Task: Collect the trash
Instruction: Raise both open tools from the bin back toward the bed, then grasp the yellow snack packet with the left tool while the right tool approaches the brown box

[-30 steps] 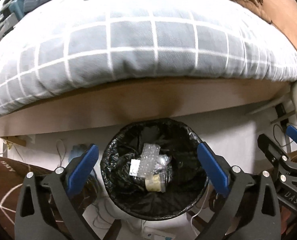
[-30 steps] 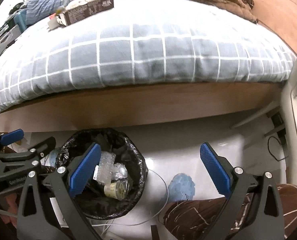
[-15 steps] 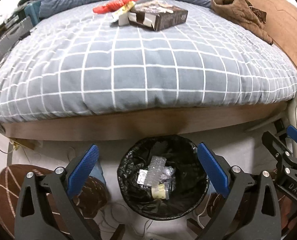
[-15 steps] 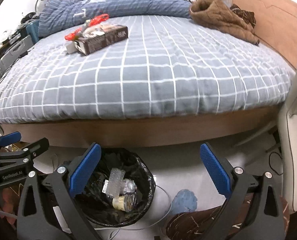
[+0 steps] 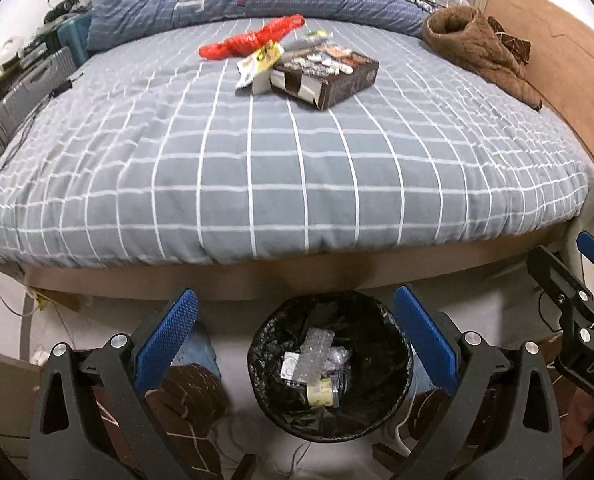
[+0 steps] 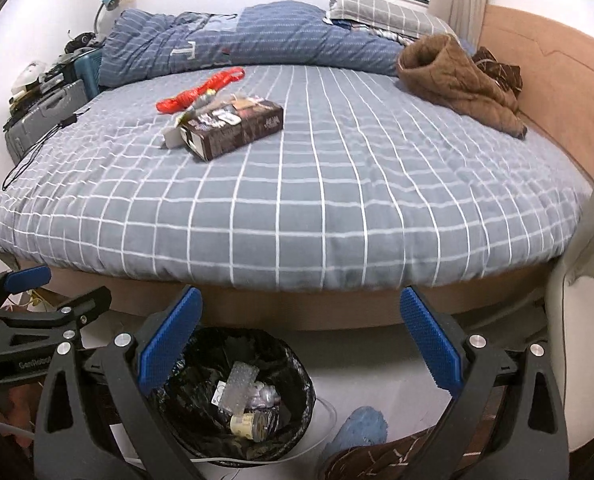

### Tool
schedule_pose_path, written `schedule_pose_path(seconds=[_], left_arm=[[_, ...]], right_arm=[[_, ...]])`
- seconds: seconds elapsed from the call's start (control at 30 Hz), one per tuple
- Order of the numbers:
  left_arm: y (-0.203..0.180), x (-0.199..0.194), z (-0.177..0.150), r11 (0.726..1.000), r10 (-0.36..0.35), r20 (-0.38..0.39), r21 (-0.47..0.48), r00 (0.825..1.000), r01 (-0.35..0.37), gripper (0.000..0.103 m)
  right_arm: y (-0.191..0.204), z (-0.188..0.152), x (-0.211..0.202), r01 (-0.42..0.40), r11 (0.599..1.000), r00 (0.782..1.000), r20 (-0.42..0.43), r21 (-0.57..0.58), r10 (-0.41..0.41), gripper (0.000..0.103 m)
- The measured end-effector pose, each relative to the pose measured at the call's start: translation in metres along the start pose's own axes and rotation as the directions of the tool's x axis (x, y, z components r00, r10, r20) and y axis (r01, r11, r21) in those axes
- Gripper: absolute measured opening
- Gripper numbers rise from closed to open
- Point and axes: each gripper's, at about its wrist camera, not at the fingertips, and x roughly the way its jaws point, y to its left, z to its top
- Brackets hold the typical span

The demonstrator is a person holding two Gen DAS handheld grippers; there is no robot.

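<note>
Left gripper [image 5: 293, 336] and right gripper [image 6: 297, 342]: both pairs of blue-padded jaws stand wide apart and hold nothing. In the left wrist view the black-lined trash bin [image 5: 393, 320] sits between the jaws at 6 o'clock, on the floor just beside the bed frame [image 5: 257, 276]; it already contains a clear blister pack [image 5: 315, 350] and a small jar [image 5: 321, 394]. In the right wrist view the same bin lies at 7 o'clock.

Remaining trash is gathered on the checked bedspread [image 5: 297, 160] at 12 o'clock: a brown carton [image 5: 337, 80] with wrappers on top, a white-and-yellow wrapper [image 5: 257, 62] touching it, and a red plastic bag [image 5: 253, 40] just behind.

Step in hand, as judged: between deposits, with both tools free to fetch. The next move calls for a long reach up and over the mattress edge toward the cluster, with the jaws kept open until they straddle one item.

Room for moving: the bedspread between edge and cluster is bare. A brown garment [image 5: 477, 48] at 2 o'clock and a grey case [image 5: 25, 96] at 10 o'clock lie well apart from the path. The two grippers are near each other over the bin.
</note>
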Motion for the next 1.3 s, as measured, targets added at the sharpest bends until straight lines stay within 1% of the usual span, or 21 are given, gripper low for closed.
schedule_pose_path(seconds=[0.27,0.37,0.7,0.97,1.13,1.3], left_arm=[[0.010,-0.008,0.031,0.999,0.032,0.019,0.003,0.999,-0.032,0.097],[0.018,-0.007,0.045,0.999,0.041,0.025,-0.009,0.999,-0.041,0.097],[0.044,0.005,0.115,0.996,0.062,0.058,-0.063,0.996,-0.059,0.097],[0.058,0.040,0.176,0.994,0.068,0.059,-0.086,0.996,-0.063,0.097],[0.064,0.081,0.216,0.994,0.060,0.037,-0.095,0.998,-0.056,0.096],[0.067,0.120,0.248,0.994,0.044,0.011,-0.101,0.999,-0.043,0.096]], right_arm=[[-0.003,0.028,-0.003,0.002,1.000,1.000,0.014,-0.005,-0.002,0.095],[-0.007,0.041,0.001,0.002,1.000,1.000,0.014,-0.001,-0.002,0.095],[-0.008,0.083,0.030,-0.008,1.000,1.000,0.011,-0.012,0.008,0.095],[-0.003,0.126,0.064,-0.024,0.999,1.000,0.015,-0.027,0.025,0.095],[0.001,0.147,0.099,-0.038,0.999,0.999,0.000,-0.038,0.038,0.095],[0.007,0.162,0.129,-0.052,0.997,0.999,-0.011,-0.058,0.051,0.095]])
